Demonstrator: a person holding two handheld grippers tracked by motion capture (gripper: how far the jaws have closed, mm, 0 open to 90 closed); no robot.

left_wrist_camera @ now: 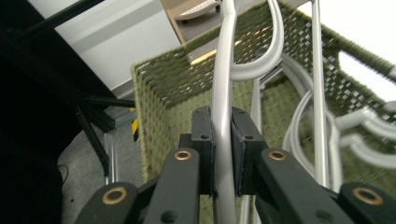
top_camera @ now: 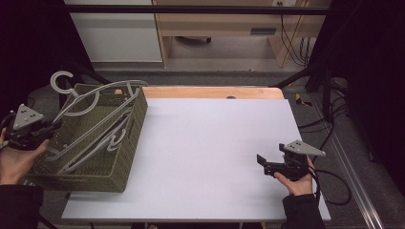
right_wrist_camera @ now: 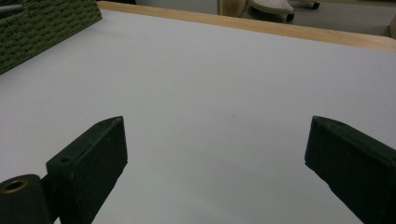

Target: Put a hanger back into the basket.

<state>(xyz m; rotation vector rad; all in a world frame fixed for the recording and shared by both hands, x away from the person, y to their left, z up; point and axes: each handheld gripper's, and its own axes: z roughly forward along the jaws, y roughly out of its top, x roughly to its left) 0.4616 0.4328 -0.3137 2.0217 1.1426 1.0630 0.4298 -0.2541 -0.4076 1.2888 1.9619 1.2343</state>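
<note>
Left gripper pinches a smooth grey plastic hanger at the woven olive basket on the desk's left edge. Right gripper, jaws spread, rests over the bare white desk.

You see a basket of olive-green woven mesh, its walls rough and matt, the weave open enough to let light through. The hangers in it look like smooth grey plastic with a soft sheen along their rounded bars. Your left gripper is matt black, hard plastic by its look, with brass-coloured pivots. The table has a flat, matt white top, smooth and plain, and a pale wood edge strip with a satin finish.
</note>
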